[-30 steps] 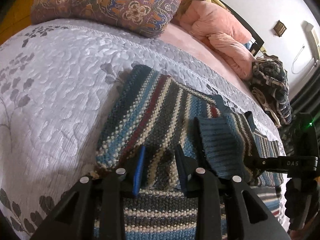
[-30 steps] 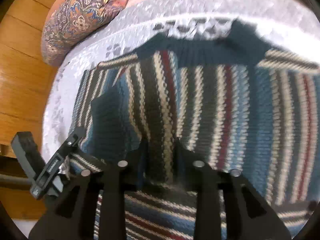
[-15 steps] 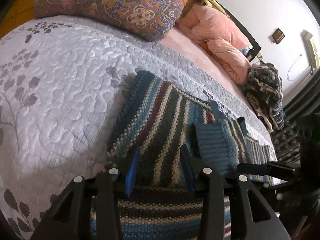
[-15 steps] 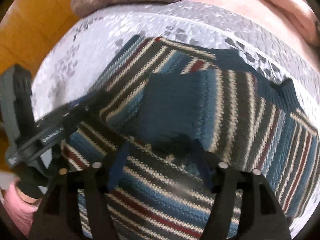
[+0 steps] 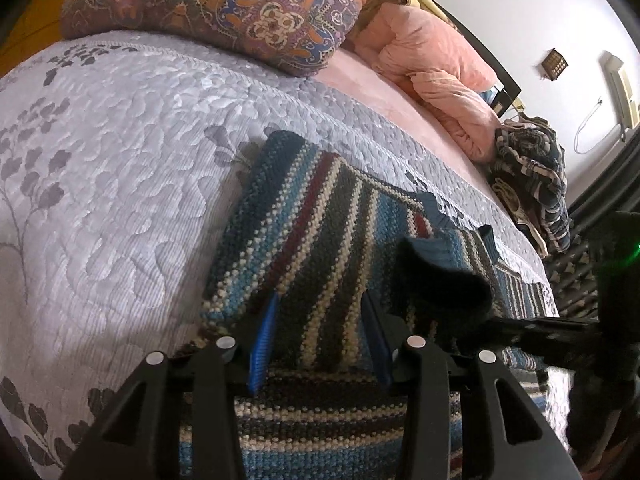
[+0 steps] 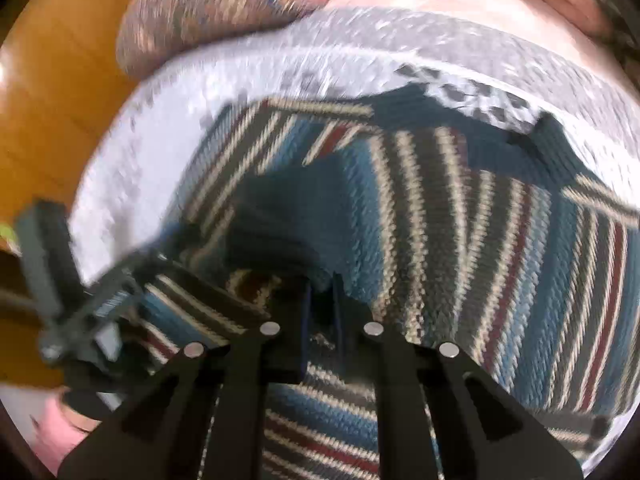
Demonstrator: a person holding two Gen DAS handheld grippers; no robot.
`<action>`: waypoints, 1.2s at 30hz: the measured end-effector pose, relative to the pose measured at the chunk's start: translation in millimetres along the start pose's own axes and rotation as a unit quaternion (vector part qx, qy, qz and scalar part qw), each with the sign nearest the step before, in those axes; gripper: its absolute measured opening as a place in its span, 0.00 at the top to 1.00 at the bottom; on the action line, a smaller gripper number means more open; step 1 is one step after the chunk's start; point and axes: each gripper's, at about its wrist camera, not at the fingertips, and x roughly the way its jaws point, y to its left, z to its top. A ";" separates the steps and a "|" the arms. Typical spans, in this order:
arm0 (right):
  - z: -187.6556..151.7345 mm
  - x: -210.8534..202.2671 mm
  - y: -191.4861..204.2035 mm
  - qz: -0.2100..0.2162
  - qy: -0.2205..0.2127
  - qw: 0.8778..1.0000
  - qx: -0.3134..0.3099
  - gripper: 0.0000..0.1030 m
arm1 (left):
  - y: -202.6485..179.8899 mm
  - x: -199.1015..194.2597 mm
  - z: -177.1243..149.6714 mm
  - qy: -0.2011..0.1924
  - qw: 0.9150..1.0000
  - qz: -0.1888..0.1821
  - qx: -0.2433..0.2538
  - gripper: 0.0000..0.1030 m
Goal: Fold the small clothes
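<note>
Left wrist: left tongs [image 5: 320, 344] spread over striped sweater [image 5: 320, 240]; right tongs [image 6: 320, 304] pinch its cuff [image 6: 288, 216]; no legible writing.

grey quilted bed [image 5: 120, 168], patterned pillow [image 5: 224, 12], white wall [image 5: 532, 12]

The right wrist view is smeared by motion, so the pillow [image 6: 224, 12] pattern and the quilt [image 6: 280, 68] print cannot be read. The sweater [image 5: 320, 240] runs off the near edge in both views. Whether the right gripper [image 6: 320, 304] pinches knit between its nearly closed fingers cannot be told. The far clothes pile [image 5: 532, 176] is too small to sort out.
</note>
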 end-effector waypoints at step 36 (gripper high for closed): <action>-40.5 -47.3 -201.2 0.008 -0.074 0.969 0.234 0.84 | -85.2 33.0 -11.2 0.024 0.996 -0.004 0.091 0.55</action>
